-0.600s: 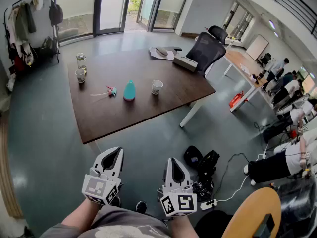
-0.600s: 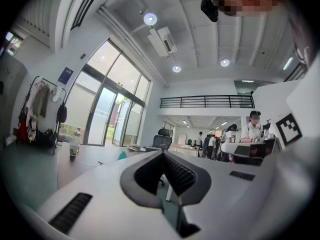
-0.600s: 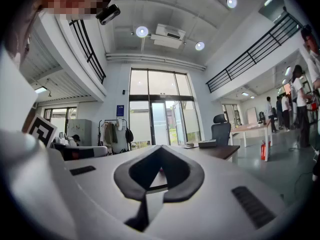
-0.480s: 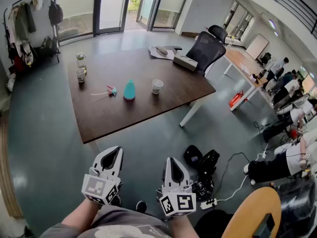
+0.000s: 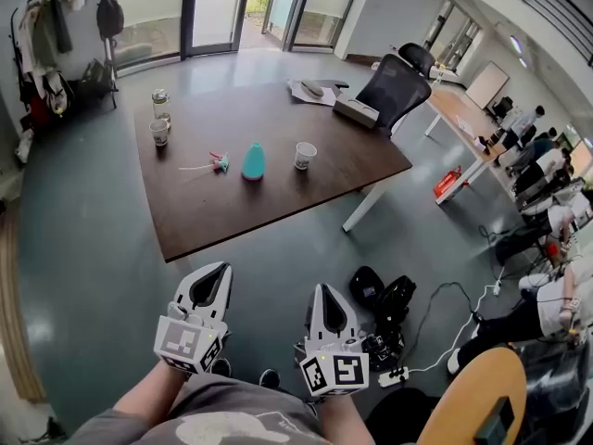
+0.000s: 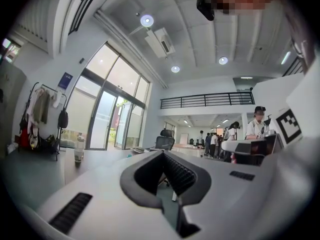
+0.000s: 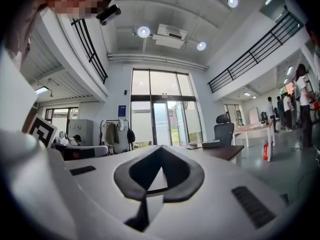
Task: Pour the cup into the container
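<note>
Standing well back from the dark wooden table (image 5: 232,216), the person holds both tools low and close to the body, pointing level toward it. The left gripper (image 5: 215,272) has its jaws pressed together with nothing between them, and the right gripper (image 5: 324,290) is likewise closed and empty. Bare grey floor (image 5: 102,276) lies between them and the near table edge, with black bags (image 5: 384,299) just right of the right gripper. On the tabletop a white paper cup (image 5: 304,155) stands upright, near a teal drop-shaped vessel (image 5: 253,160) but apart from it. At the far left corner a small cup (image 5: 160,132) stands just beside a glass jar (image 5: 161,103). Which pair the task means cannot be told from here. No step is under way yet, so the approach probably comes first: step in clear of the bags, spread one claw's jaws before reaching, and close on the cup around its middle so the thin wall neither buckles nor tips. An office chair (image 5: 394,86) stands at the table's far right.
</note>
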